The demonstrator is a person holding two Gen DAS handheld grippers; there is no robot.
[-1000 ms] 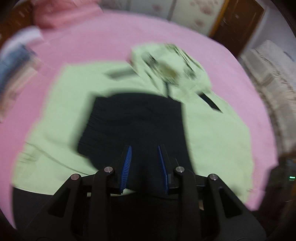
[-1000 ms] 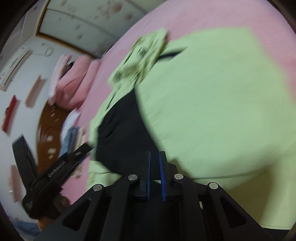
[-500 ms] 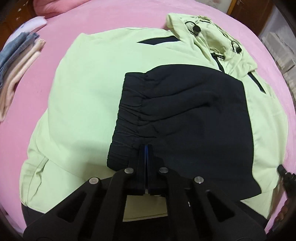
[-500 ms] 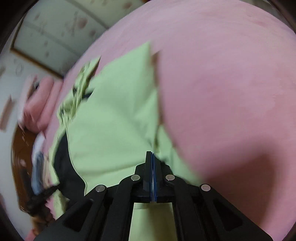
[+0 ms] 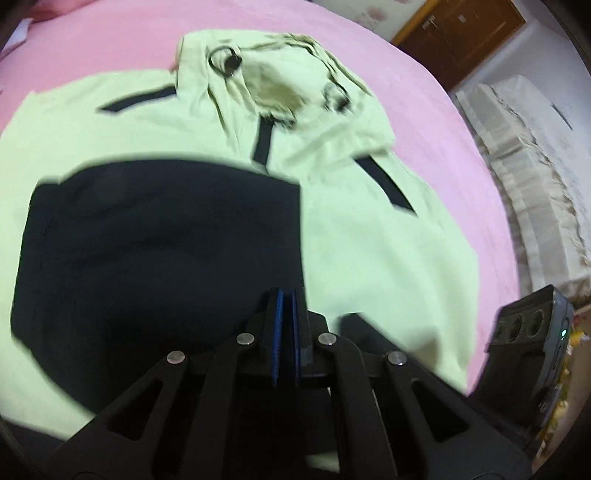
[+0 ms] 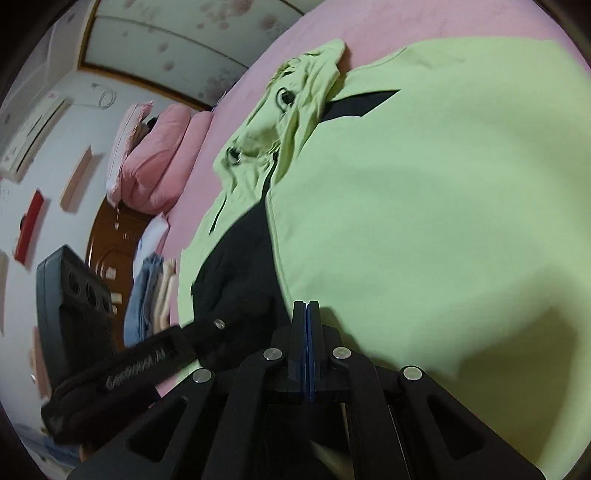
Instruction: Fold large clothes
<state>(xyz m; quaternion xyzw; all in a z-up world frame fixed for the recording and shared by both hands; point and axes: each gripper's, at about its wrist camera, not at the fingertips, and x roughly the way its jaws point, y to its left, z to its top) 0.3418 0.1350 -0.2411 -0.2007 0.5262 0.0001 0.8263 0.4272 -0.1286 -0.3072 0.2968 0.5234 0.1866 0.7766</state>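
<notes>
A light green hooded jacket (image 5: 369, 236) lies spread on the pink bed (image 5: 424, 92), hood (image 5: 280, 77) at the far end. A black garment (image 5: 159, 251) lies on its middle. My left gripper (image 5: 287, 299) is shut at the black garment's right edge; whether it pinches cloth is unclear. In the right wrist view the jacket (image 6: 443, 203) fills the right side and the black garment (image 6: 236, 266) lies left of it. My right gripper (image 6: 306, 308) is shut at the jacket's near edge, beside the black garment. The left gripper's body (image 6: 122, 369) shows at lower left.
Pink pillows (image 6: 159, 158) lie at the head of the bed. A stack of folded clothes (image 6: 151, 295) sits near the bed's left edge. A cream-covered piece of furniture (image 5: 532, 177) stands beside the bed. A brown door (image 5: 458, 33) is beyond.
The left gripper closed a second ago and has now shifted right along the black garment. The right gripper swung from the jacket's outer edge back toward the middle.
</notes>
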